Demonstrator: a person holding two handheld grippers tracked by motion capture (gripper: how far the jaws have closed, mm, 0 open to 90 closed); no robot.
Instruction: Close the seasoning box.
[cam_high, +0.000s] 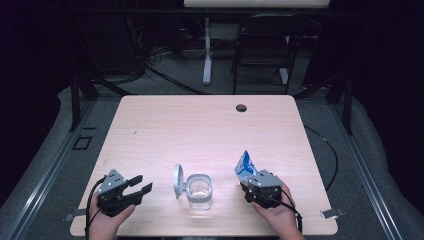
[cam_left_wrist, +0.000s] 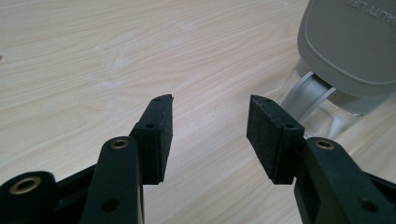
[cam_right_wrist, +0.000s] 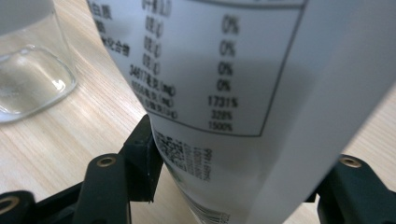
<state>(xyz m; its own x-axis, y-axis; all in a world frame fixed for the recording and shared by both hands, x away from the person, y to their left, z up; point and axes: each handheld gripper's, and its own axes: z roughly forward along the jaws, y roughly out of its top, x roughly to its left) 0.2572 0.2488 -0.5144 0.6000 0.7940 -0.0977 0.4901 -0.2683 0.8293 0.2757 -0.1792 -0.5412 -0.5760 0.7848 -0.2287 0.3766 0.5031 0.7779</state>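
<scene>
1. Resting low at the near left of the pale wood-grain desk (cam_high: 200, 125): left gripper (cam_high: 141, 184), matte black, fingers (cam_left_wrist: 159, 135) spread wide around bare wood, flat rubbery pads facing each other.
2. Standing mid-desk, just beside that gripper: clear glass jar (cam_high: 200, 192), squarish with rounded corners, grey plastic lid (cam_high: 178, 181) flipped up on its hinge at the left side.
3. Gripped at the near right: soft blue-and-white pouch (cam_high: 246, 166), upright and slightly crumpled, its white back printed with a table of figures, pinched by the right gripper (cam_high: 250, 186), fingers (cam_right_wrist: 142, 154) closed on its lower part, near the jar.
</scene>
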